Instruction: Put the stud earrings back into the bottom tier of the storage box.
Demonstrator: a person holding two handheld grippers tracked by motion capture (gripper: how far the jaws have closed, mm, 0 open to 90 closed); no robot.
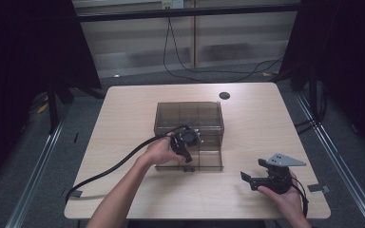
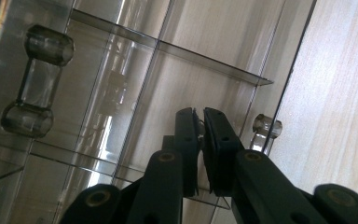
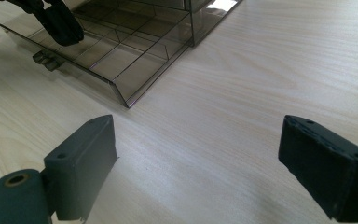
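Nearest us, the right gripper rests on the desk, jaws wide, holding nothing. Farther in, the left gripper dips into the pulled-out smoky drawer, jaws shut with a tiny object apparently pinched between them; releasing it remains.

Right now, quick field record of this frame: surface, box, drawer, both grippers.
surface: light wood table
box: smoky clear plastic drawer box, mid-table
drawer: bottom drawer pulled out toward the person, divided into compartments
drawer handle: clear knob on the front wall
left gripper: jaws nearly shut, tips inside the open drawer; whether they hold anything is unclear
right gripper: jaws wide open, over bare table right of the box
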